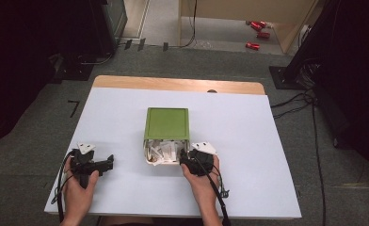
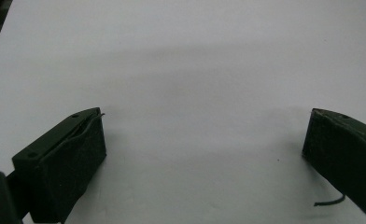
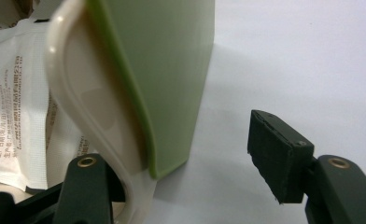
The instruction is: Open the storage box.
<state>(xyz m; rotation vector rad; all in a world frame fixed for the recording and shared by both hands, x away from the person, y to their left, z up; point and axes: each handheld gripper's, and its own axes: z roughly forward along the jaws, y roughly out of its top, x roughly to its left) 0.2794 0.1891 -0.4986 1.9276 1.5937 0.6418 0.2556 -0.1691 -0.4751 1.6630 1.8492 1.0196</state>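
Observation:
A green box lies in the middle of the white table, and a cream drawer sticks out of its near side, holding several white printed sachets. My right gripper is open at the drawer's near right corner. In the right gripper view, its left jaw sits inside the cream drawer rim beside the sachets. The right pad stands clear of the green box. My left gripper rests open on the bare table to the left, nothing between its pads.
The white table sheet ends in a wooden strip along the far side. Past that edge, on the floor, are cables, dark stands and red cans. Cables trail from both grippers off the near edge.

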